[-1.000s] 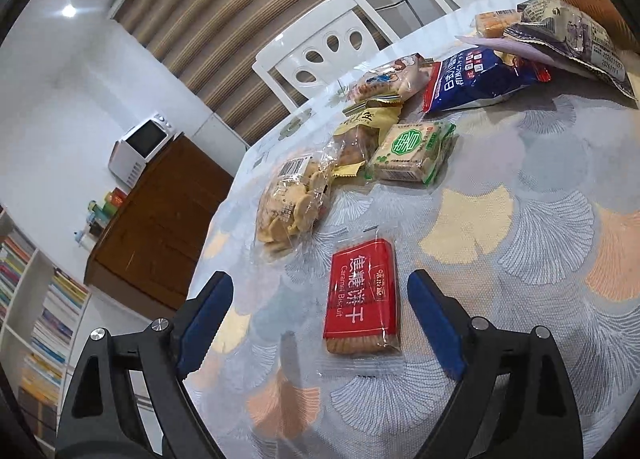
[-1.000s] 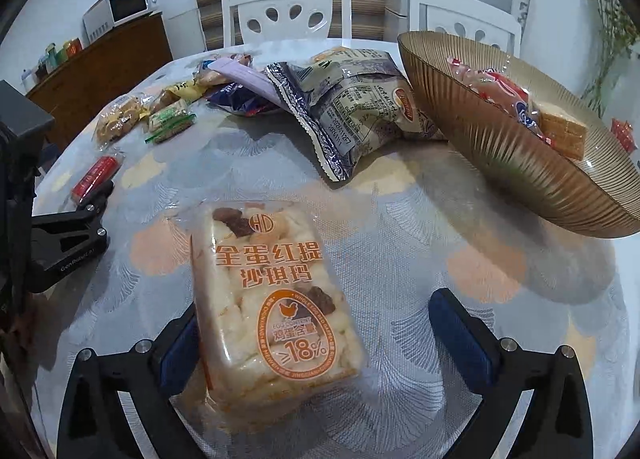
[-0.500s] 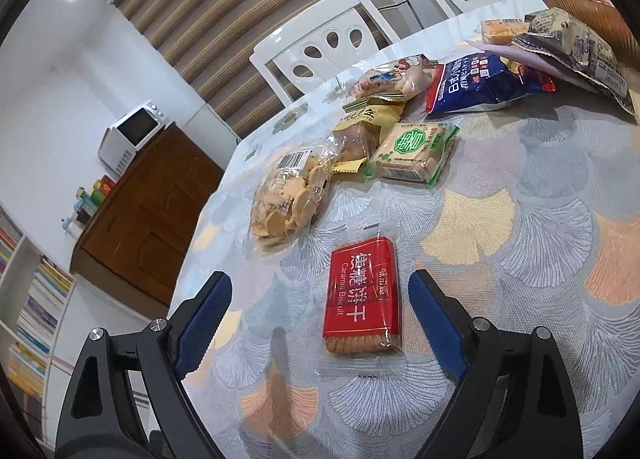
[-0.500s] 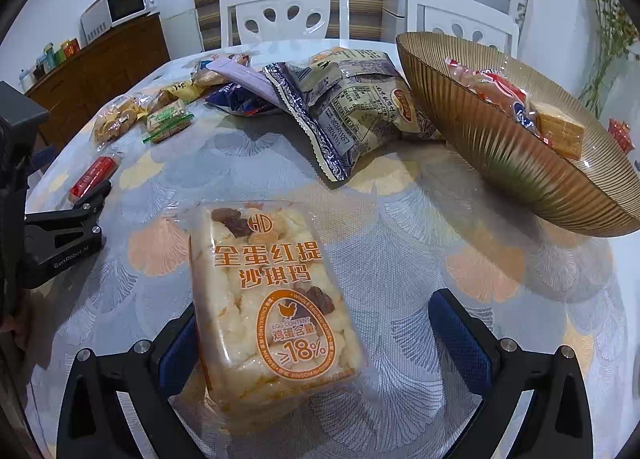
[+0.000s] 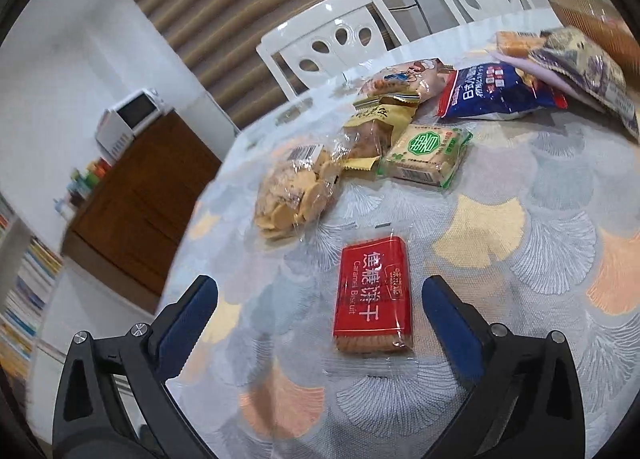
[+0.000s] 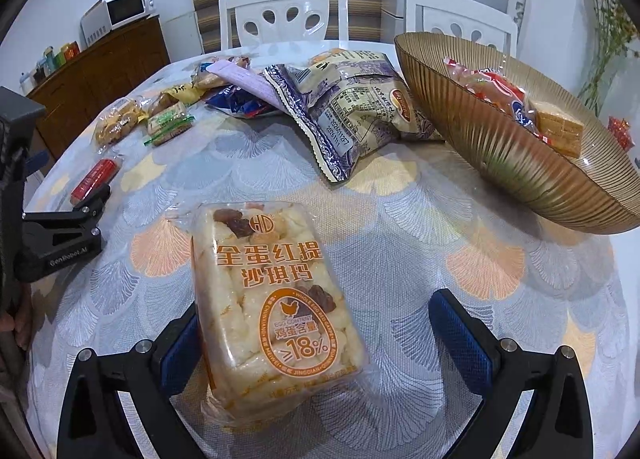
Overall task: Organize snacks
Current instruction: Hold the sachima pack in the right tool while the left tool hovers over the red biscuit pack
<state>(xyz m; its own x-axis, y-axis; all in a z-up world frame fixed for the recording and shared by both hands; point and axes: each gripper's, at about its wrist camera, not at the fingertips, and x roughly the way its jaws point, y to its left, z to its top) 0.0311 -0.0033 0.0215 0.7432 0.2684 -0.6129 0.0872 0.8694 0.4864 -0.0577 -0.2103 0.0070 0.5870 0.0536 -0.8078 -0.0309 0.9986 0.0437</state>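
Right gripper [image 6: 314, 343]: spread wide and holding nothing; its left pad sits just beside or against the sachima pack [image 6: 272, 307], its right pad stands clear. Across the last second the framing barely shifts.
Left gripper [image 5: 320, 317]: also wide open and empty, astride the caramel biscuit pack [image 5: 374, 293] with a gap on each side. Over the last second the view swings slightly and the pack sits a little deeper between the pads, though no squeeze has begun.
What that means: likely both grippers are lined up for a grasp; neither pack has left the table [image 6: 400, 227], so this pair is not yet sorted.
Sachima pack: lies flat on the near table, long axis running near to far and leaning a little left at its far end; the printed top points away from the right gripper.
Caramel biscuit pack: flat at the table's left edge, long axis near to far, cut biscuit end toward the left gripper, red label upward.
Loose snacks: round-cracker bag [image 5: 294, 193], green-label pack [image 5: 426, 153] and blue bag [image 5: 496, 93] lie farther back.
Bowl [image 6: 500, 139]: far right on the table, already carrying a few wrapped snacks, the probable destination.
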